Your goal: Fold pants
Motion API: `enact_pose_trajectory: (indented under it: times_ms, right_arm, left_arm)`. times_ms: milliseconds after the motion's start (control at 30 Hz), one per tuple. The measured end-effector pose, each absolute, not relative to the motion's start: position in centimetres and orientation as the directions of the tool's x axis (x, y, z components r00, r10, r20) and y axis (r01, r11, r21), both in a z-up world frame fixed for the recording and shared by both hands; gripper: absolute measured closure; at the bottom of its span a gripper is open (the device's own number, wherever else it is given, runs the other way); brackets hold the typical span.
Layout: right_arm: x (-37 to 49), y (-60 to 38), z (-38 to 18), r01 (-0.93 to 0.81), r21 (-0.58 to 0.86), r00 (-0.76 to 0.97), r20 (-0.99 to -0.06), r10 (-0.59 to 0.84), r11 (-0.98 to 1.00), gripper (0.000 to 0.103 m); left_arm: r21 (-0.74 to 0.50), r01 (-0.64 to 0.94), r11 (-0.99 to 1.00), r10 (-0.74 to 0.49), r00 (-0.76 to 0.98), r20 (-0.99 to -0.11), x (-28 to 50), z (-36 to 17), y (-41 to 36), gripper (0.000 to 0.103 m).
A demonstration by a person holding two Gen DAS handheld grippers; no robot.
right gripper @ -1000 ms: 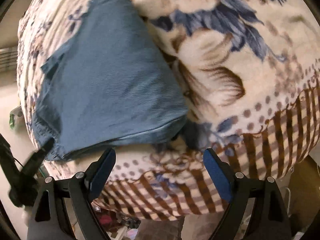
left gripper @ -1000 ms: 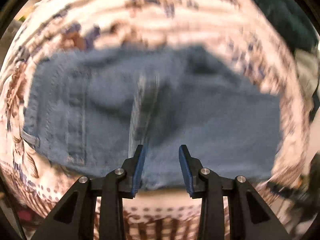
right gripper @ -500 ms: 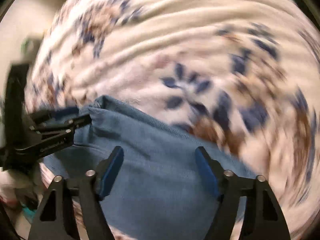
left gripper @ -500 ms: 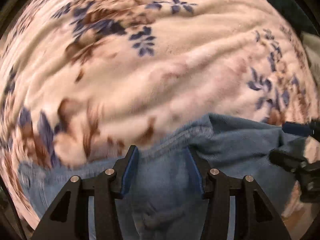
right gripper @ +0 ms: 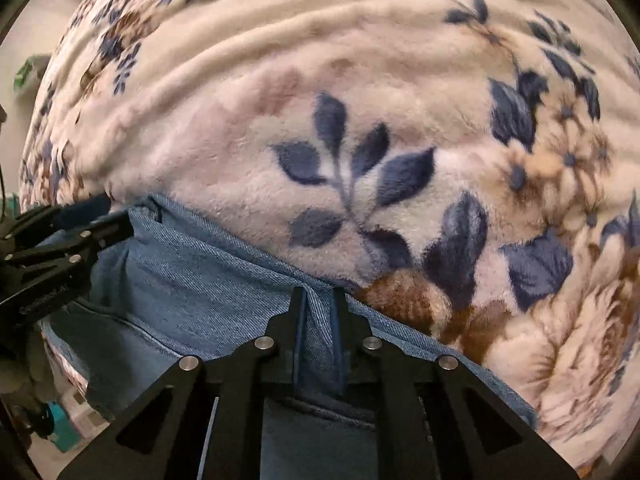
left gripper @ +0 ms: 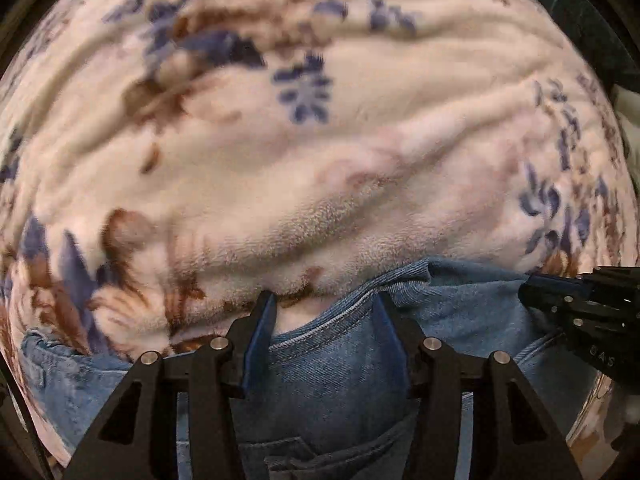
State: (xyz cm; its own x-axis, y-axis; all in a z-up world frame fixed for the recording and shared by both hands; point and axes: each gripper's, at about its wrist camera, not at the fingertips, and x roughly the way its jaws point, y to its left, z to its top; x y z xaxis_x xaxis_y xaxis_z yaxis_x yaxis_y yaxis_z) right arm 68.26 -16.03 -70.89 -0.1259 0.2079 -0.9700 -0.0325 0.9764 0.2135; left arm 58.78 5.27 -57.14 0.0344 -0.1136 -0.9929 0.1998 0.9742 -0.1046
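Observation:
Blue denim pants [left gripper: 340,380] lie folded on a floral fleece blanket [left gripper: 320,160]. My left gripper [left gripper: 324,304] points down over their far stitched edge. Its jaws are opening, with the hem lying loose between the pads. In the right wrist view my right gripper [right gripper: 318,296] is closing, and its pads pinch a ridge of the pants [right gripper: 192,280] at that same edge. The right gripper [left gripper: 532,290] also shows at the right of the left wrist view. Seen from the right wrist, the left gripper [right gripper: 104,220] sits at the denim's left corner.
The blanket [right gripper: 320,80] spreads wrinkled beyond the pants in every direction. Its edge falls away at lower left, where floor and a teal object [right gripper: 60,432] show. A dark cloth [left gripper: 580,20] lies at the far right corner.
Both grippers swept across the folded pants to the far edge. The right jaws went from wide apart to pinched on the denim. The left jaws spread a little wider.

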Motion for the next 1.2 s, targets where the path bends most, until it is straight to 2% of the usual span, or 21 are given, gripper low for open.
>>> enact_pose_trajectory:
  times_ms: [33,67,100,167,200,233,300,400,500,600,700,833,867,967,1000,1133,1167,1200]
  right_arm:
    - [68.4,-16.1,-70.4,-0.026,0.213,-0.127,-0.970,0.208,0.977,0.086]
    - [68.5,-16.2,-69.7,-0.023,0.205,-0.124,-0.972,0.200,0.979,0.075]
    - [68.4,-16.3,-68.7,-0.031,0.182,-0.105,-0.978,0.178,0.983,0.047]
    - [67.5,-16.2,-66.1,-0.041,0.152,-0.034,-0.988,0.151,0.988,0.021]
    - [66.8,-16.2,-64.8,-0.039,0.155,-0.003,-0.988,0.155,0.987,0.021]
    - [66.0,-16.2,-63.9,-0.032,0.163,0.015,-0.986,0.164,0.986,0.021]
    - [63.8,-16.2,-62.8,0.002,0.189,0.032,-0.981,0.189,0.982,0.021]
    - [59.7,-15.6,-63.0,0.098,0.209,0.035,-0.978,0.207,0.973,0.020]
    - [55.3,-13.7,-65.4,0.231,0.251,-0.004,-0.966,0.259,0.940,0.020]
    - [52.4,-12.9,-67.4,0.330,0.263,-0.023,-0.958,0.286,0.906,0.020]
    - [51.5,-12.7,-68.0,0.373,0.255,-0.002,-0.961,0.276,0.892,0.020]
    - [51.2,-12.4,-69.2,0.361,0.230,-0.004,-0.969,0.248,0.904,0.020]
    - [51.2,-12.4,-69.4,0.354,0.220,-0.013,-0.971,0.240,0.909,0.020]
    - [51.3,-11.4,-69.9,0.333,0.195,-0.029,-0.976,0.217,0.922,0.018]
    - [51.3,-11.2,-70.0,0.329,0.192,-0.030,-0.977,0.213,0.925,0.018]
    - [50.8,-10.5,-70.2,0.325,0.176,-0.024,-0.981,0.194,0.929,0.018]
    - [50.4,-10.4,-70.3,0.322,0.171,-0.022,-0.982,0.188,0.931,0.018]
    - [50.2,-10.3,-70.3,0.322,0.168,-0.021,-0.983,0.184,0.932,0.018]
  left_arm:
    - [-0.104,0.197,0.975,-0.120,0.071,-0.990,59.7,-56.4,5.2,0.054]
    - [-0.112,0.189,0.976,-0.139,0.134,-0.981,58.9,-54.4,6.2,0.054]
    - [-0.132,0.173,0.976,-0.160,0.159,-0.974,58.2,-53.1,7.1,0.051]
    - [-0.198,0.103,0.975,-0.216,0.208,-0.954,56.1,-50.6,10.2,0.030]
    - [-0.226,0.054,0.973,-0.233,0.241,-0.942,54.6,-49.4,12.4,0.017]
    - [-0.239,0.011,0.971,-0.233,0.270,-0.934,53.4,-48.7,14.3,0.014]
    - [-0.253,-0.093,0.963,-0.209,0.333,-0.919,49.7,-47.2,18.6,0.012]
    - [-0.254,-0.289,0.923,-0.156,0.323,-0.934,44.9,-47.7,24.7,0.010]
    - [-0.327,-0.548,0.770,-0.188,0.294,-0.937,40.1,-50.3,31.5,0.010]
    - [-0.438,-0.700,0.564,-0.273,0.343,-0.899,37.6,-54.0,34.9,0.010]
    - [-0.517,-0.750,0.413,-0.328,0.407,-0.853,37.1,-56.8,35.8,0.010]
    - [-0.549,-0.748,0.372,-0.362,0.428,-0.828,39.3,-59.6,34.8,0.012]
    - [-0.551,-0.742,0.382,-0.351,0.436,-0.829,39.8,-59.4,34.7,0.015]
    - [-0.549,-0.721,0.423,-0.311,0.454,-0.835,40.8,-58.7,34.1,0.045]
    - [-0.574,-0.693,0.436,-0.307,0.485,-0.819,40.8,-57.8,33.9,0.068]
    - [-0.587,-0.644,0.490,-0.297,0.510,-0.807,40.6,-55.0,32.7,0.069]
    - [-0.600,-0.647,0.470,-0.311,0.515,-0.799,40.7,-55.4,32.9,0.067]
    - [-0.586,-0.674,0.450,-0.312,0.496,-0.810,40.8,-56.6,33.3,0.057]
